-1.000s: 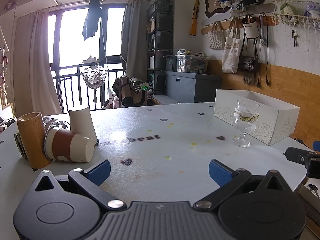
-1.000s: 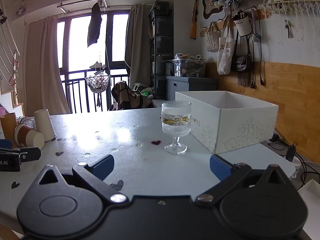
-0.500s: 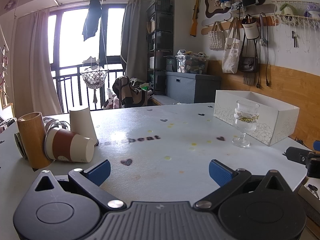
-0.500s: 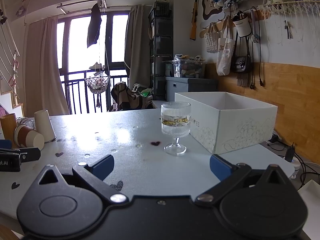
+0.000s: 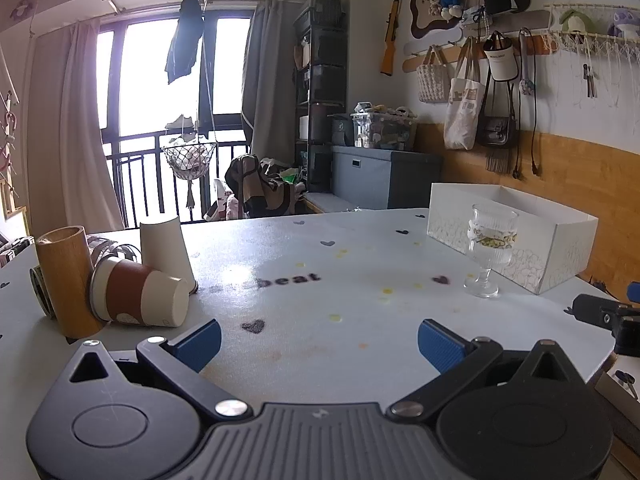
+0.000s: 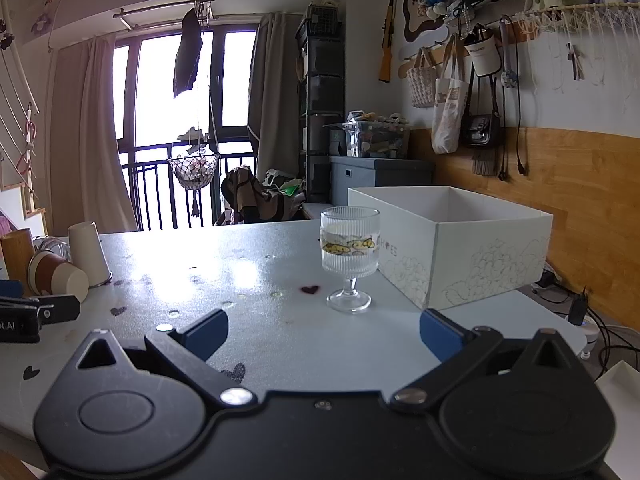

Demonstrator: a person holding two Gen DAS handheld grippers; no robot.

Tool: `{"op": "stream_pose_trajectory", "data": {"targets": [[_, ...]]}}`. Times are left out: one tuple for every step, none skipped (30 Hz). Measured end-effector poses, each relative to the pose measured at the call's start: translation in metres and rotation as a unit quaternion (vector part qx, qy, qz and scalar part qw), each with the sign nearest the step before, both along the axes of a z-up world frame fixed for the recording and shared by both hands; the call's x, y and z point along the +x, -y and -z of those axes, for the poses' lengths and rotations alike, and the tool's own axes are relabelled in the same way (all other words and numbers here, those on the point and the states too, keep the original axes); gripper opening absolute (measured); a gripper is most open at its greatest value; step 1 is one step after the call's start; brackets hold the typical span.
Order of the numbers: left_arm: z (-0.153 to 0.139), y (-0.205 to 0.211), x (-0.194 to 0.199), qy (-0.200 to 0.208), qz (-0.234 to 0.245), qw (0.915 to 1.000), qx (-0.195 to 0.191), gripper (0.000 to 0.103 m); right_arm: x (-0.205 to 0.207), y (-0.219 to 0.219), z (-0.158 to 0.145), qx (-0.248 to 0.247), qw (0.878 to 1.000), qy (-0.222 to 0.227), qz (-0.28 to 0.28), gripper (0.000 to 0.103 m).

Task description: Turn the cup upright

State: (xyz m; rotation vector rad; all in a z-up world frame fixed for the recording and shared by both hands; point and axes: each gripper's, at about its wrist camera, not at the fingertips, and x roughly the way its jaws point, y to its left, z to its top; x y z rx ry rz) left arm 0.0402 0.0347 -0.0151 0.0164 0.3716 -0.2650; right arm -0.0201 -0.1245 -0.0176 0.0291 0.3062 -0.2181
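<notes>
A ribbed glass goblet (image 6: 350, 258) stands upright on the table next to the white box; it also shows in the left wrist view (image 5: 489, 250). A brown and white paper cup (image 5: 140, 299) lies on its side at the left. A white paper cup (image 5: 166, 250) stands upside down behind it. My left gripper (image 5: 319, 342) is open and empty, low over the table's near edge. My right gripper (image 6: 324, 336) is open and empty, a short way in front of the goblet.
A wooden cylinder (image 5: 64, 280) stands beside the lying cup. An open white box (image 6: 452, 240) sits at the table's right side. The white table (image 5: 320, 280) has heart stickers. The other gripper's tip shows at the right edge of the left wrist view (image 5: 608, 316).
</notes>
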Motion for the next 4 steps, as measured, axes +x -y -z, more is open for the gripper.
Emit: {"op": "stream_pose_trajectory", "data": {"targets": [[0.0000, 0.0005, -0.0004, 0.000, 0.000, 1.0000, 0.000, 0.103, -0.0002, 0.0004, -0.0003, 0.000, 1.000, 0.000, 0.000, 0.103], [-0.0001, 0.0007, -0.0004, 0.000, 0.000, 1.0000, 0.000, 0.103, 0.0000, 0.0000, 0.0001, 0.000, 1.000, 0.000, 0.000, 0.103], [-0.0001, 0.0008, -0.0003, 0.000, 0.000, 1.0000, 0.000, 0.103, 0.0000, 0.0000, 0.0001, 0.000, 1.000, 0.000, 0.000, 0.103], [0.0000, 0.0006, -0.0002, 0.000, 0.000, 1.0000, 0.001, 0.103, -0.0001, 0.0002, 0.0000, 0.000, 1.000, 0.000, 0.000, 0.103]]}}
